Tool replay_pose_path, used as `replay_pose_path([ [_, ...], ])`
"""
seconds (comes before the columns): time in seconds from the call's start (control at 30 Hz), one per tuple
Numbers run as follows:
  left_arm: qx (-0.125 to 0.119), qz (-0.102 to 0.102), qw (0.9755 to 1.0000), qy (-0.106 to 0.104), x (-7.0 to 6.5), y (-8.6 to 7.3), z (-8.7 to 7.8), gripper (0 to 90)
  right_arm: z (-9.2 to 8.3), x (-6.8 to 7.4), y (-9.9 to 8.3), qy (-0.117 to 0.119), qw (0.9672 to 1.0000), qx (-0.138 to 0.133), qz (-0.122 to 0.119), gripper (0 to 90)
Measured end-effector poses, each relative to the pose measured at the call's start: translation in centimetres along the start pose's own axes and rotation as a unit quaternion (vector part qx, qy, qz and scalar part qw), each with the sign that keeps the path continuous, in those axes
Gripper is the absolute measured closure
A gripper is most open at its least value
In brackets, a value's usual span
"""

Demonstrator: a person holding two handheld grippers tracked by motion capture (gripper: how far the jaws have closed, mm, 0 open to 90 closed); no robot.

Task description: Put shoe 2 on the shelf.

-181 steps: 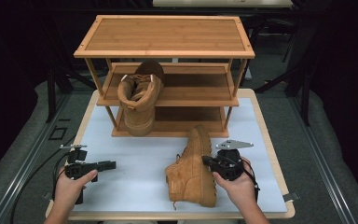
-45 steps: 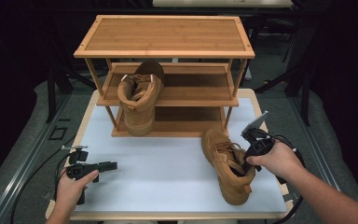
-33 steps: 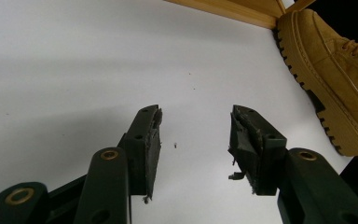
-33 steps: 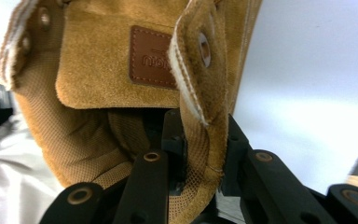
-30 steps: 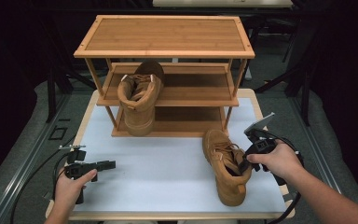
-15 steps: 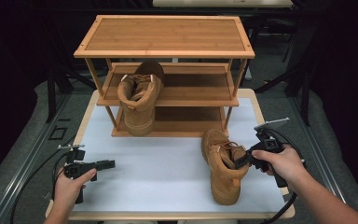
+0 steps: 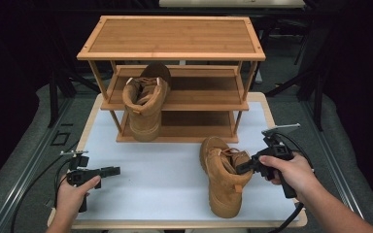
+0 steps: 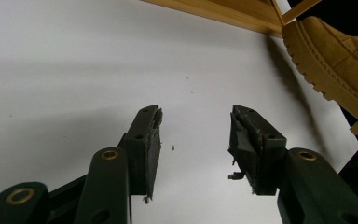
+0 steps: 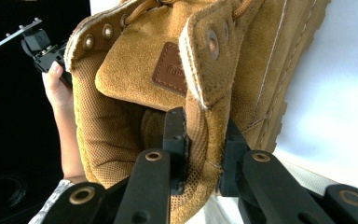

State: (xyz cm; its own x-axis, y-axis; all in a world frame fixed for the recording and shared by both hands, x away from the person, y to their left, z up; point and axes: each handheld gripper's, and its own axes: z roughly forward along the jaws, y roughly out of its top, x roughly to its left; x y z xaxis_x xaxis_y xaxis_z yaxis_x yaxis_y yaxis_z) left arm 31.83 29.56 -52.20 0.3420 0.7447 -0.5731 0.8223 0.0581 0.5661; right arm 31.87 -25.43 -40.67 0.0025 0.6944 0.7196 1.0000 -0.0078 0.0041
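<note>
Right gripper pinching boot collar; left gripper idle, jaws spread.

The right gripper [image 9: 200, 144] has one jaw inside and one outside the ankle collar of the tan boot [image 7: 223, 177], pads pressed on the suede; the boot stands on the white table [image 7: 150, 179], toe pointing away from the shelf. Well to that gripper's left, the left gripper [image 8: 196, 140] holds nothing, low over the table. Beyond both, a second boot [image 7: 145, 104] sits on the bamboo shoe rack [image 7: 175, 39].
</note>
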Motion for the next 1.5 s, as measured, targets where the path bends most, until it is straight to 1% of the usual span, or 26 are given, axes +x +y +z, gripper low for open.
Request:
replay_pose_path([
  [0.03,-0.001,-0.001,1.0000,0.000,0.0,-0.1,0.0,52.8,-0.1,0.4,-0.1,-0.004,1.0000,-0.003,-0.005,78.0],
  [0.1,0.001,-0.005,1.0000,-0.001,0.1,-0.2,0.0,52.8,-0.3,0.9,-0.3,-0.003,0.9999,-0.008,-0.011,78.0],
  [0.13,0.001,-0.008,1.0000,0.000,0.2,-0.2,0.0,52.9,-0.5,1.3,-0.4,-0.001,0.9999,-0.012,-0.008,78.0],
  [0.2,0.001,-0.009,1.0000,0.002,0.3,-0.3,0.0,52.9,-1.0,1.9,-0.5,0.002,0.9998,-0.010,-0.018,78.0],
  [0.23,0.002,-0.009,1.0000,0.001,0.3,-0.3,0.0,52.9,-1.2,2.2,-0.6,0.006,0.9998,-0.014,-0.016,78.0],
  [0.27,0.002,-0.008,1.0000,0.000,0.3,-0.3,0.0,52.9,-1.4,2.4,-0.6,0.007,0.9996,-0.015,-0.022,78.0],
  [0.37,0.000,-0.007,1.0000,0.001,0.2,-0.3,-0.1,53.0,-2.2,3.5,-0.9,0.006,0.9994,-0.018,-0.030,78.0],
  [0.4,0.001,-0.007,1.0000,0.000,0.2,-0.3,-0.1,52.9,-2.6,3.9,-0.9,0.012,0.9991,-0.020,-0.034,78.0],
  [0.43,0.001,-0.007,1.0000,0.001,0.2,-0.4,-0.1,52.9,-2.8,4.2,-1.0,0.008,0.9990,-0.023,-0.037,78.0],
  [0.5,0.002,-0.009,1.0000,0.001,0.2,-0.4,-0.2,52.9,-3.5,5.0,-1.2,0.009,0.9986,-0.029,-0.042,78.0],
  [0.53,0.002,-0.009,1.0000,0.001,0.2,-0.4,-0.2,52.9,-4.0,5.4,-1.2,0.013,0.9984,-0.027,-0.048,78.0],
  [0.57,0.002,-0.009,1.0000,0.001,0.2,-0.4,-0.2,52.9,-4.1,5.7,-1.3,0.012,0.9981,-0.036,-0.049,78.0],
  [0.6,0.001,-0.010,0.9999,0.001,0.3,-0.5,-0.2,52.9,-4.7,6.3,-1.4,0.018,0.9976,-0.039,-0.054,78.0],
  [0.67,0.001,-0.011,0.9999,0.000,0.2,-0.5,-0.1,52.9,-5.1,7.0,-1.5,0.018,0.9968,-0.046,-0.064,78.0],
  [0.7,0.001,-0.008,1.0000,0.001,0.2,-0.5,-0.1,52.9,-5.2,7.2,-1.6,0.019,0.9964,-0.050,-0.066,78.0],
  [0.77,0.001,-0.009,1.0000,0.000,0.2,-0.5,-0.2,52.9,-5.8,7.9,-1.6,0.024,0.9958,-0.050,-0.073,78.1],
  [0.9,0.001,-0.014,0.9999,0.000,0.3,-0.5,-0.2,53.0,-7.0,9.3,-1.8,0.034,0.9937,-0.060,-0.089,78.1],
  [0.93,0.001,-0.010,0.9999,0.001,0.3,-0.5,-0.2,53.1,-7.3,9.6,-1.8,0.037,0.9931,-0.064,-0.091,78.1],
  [0.97,0.002,-0.011,0.9999,0.001,0.3,-0.5,-0.1,53.1,-7.6,9.8,-1.8,0.038,0.9930,-0.060,-0.094,78.1],
  [1.0,0.002,-0.011,0.9999,0.001,0.3,-0.5,-0.1,53.1,-7.8,10.1,-1.8,0.046,0.9917,-0.070,-0.098,78.1],
  [1.03,0.004,-0.010,0.9999,0.001,0.3,-0.5,-0.1,53.1,-8.1,10.4,-1.7,0.043,0.9915,-0.073,-0.099,78.1],
  [1.1,0.003,-0.010,0.9999,0.000,0.3,-0.5,-0.1,53.1,-8.4,10.7,-1.5,0.049,0.9904,-0.082,-0.100,78.1],
  [1.23,0.001,-0.010,1.0000,0.000,0.3,-0.5,-0.1,53.1,-8.7,11.3,-1.0,0.050,0.9887,-0.094,-0.106,78.1],
  [1.4,0.000,-0.010,0.9999,0.000,0.4,-0.4,-0.3,53.1,-9.0,11.6,0.1,0.062,0.9854,-0.115,-0.109,78.1],
  [1.43,0.000,-0.010,0.9999,0.000,0.4,-0.4,-0.3,53.1,-9.0,11.6,0.3,0.062,0.9852,-0.114,-0.112,78.1],
  [1.5,0.000,-0.011,0.9999,0.001,0.4,-0.5,-0.2,53.1,-8.9,11.7,0.9,0.071,0.9835,-0.121,-0.114,78.1],
])
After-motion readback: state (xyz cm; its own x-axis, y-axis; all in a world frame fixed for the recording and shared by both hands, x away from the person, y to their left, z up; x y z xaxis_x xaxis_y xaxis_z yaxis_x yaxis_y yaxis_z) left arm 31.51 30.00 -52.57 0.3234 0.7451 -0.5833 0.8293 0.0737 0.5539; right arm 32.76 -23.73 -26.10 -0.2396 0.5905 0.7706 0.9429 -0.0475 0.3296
